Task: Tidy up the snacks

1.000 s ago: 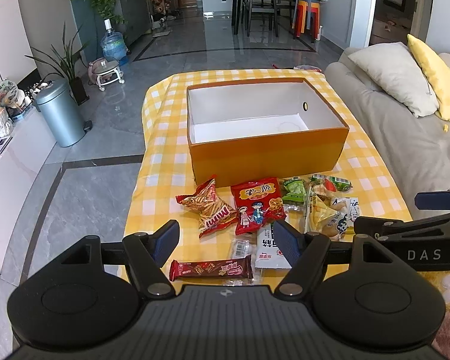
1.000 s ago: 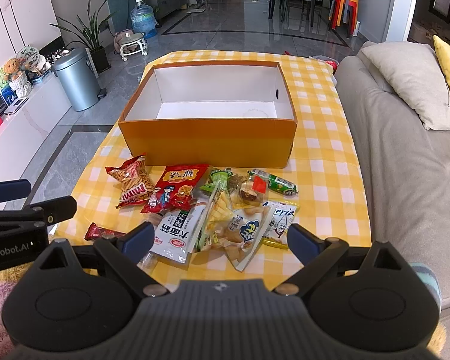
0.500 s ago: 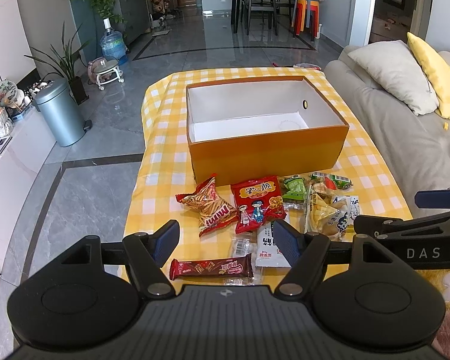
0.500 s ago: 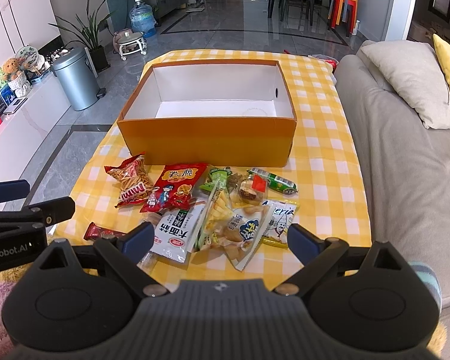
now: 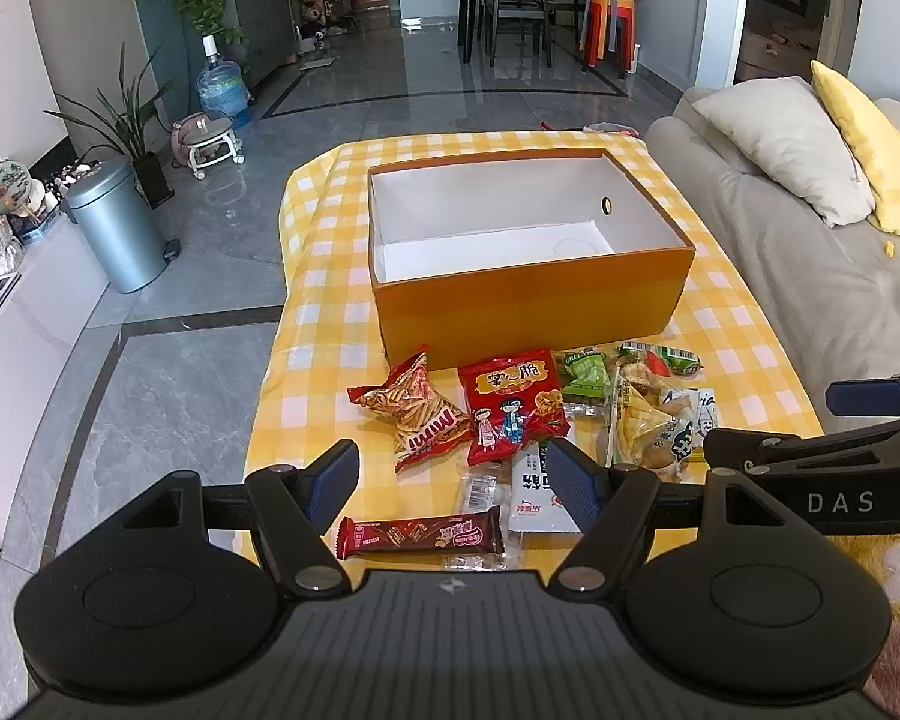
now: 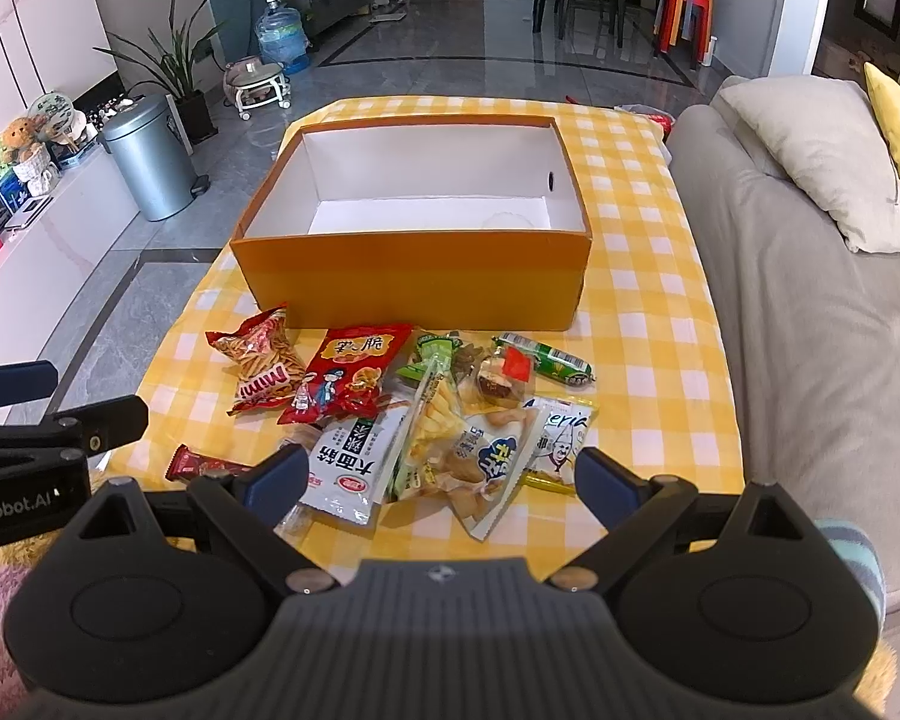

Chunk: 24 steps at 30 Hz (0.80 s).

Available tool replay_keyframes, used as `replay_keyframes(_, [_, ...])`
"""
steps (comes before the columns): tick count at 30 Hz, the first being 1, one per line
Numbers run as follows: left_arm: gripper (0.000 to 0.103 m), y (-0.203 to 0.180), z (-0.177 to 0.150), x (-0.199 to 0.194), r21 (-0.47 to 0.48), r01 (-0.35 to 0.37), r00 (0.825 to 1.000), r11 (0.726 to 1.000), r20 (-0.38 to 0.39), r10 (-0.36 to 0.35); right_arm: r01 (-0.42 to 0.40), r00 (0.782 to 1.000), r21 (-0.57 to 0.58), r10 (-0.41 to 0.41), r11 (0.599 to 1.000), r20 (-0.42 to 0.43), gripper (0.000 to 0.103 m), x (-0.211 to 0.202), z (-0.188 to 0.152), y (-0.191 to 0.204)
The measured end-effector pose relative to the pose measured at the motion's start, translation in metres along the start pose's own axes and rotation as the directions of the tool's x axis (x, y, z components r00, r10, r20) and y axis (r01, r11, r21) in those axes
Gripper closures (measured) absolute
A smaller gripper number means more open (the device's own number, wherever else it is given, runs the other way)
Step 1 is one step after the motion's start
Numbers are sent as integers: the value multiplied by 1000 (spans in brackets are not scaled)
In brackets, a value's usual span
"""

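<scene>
An empty orange box [image 5: 534,294] with white inside stands on the yellow checked table [image 5: 318,324]; it also shows in the right wrist view [image 6: 414,276]. Several snack packs lie in front of it: a Mimi bag [image 5: 417,411], a red bag [image 5: 510,405], a brown chocolate bar [image 5: 420,537], a white noodle pack [image 6: 351,459], a clear chips bag [image 6: 468,450], a green pack [image 6: 543,357]. My left gripper [image 5: 453,480] is open and empty above the chocolate bar. My right gripper [image 6: 441,480] is open and empty above the chips bag.
A grey sofa [image 6: 810,324] with pillows runs along the table's right side. A metal bin [image 5: 117,234], a plant and a water bottle stand on the floor to the left. A dining table with chairs is far back.
Both grippers have eased slightly forward toward the snacks. The snacks and the box have not moved.
</scene>
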<state>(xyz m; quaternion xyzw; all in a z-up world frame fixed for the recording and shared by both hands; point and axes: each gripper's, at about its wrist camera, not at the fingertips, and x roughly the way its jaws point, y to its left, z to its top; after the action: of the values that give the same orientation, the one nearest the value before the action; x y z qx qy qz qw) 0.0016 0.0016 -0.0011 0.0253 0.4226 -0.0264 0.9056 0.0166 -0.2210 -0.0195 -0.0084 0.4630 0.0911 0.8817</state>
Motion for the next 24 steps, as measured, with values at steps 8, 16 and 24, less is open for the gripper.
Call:
replay_keyframes(8, [27,5,3,6,-26,23,999,999,-37,-24,-10,1000,9,10,1000,4,11,6,-1,-3])
replay_keyframes(16, [41,23,11,23,-141,90,991,986,-89,-104,-41,999,43,39,998,33,12,21,-1,-16])
replay_keyframes(24, [24,29,16,50,-128,65,984,990,-157,-85,-54,998,66,57,996,-35,12,54,1,-24])
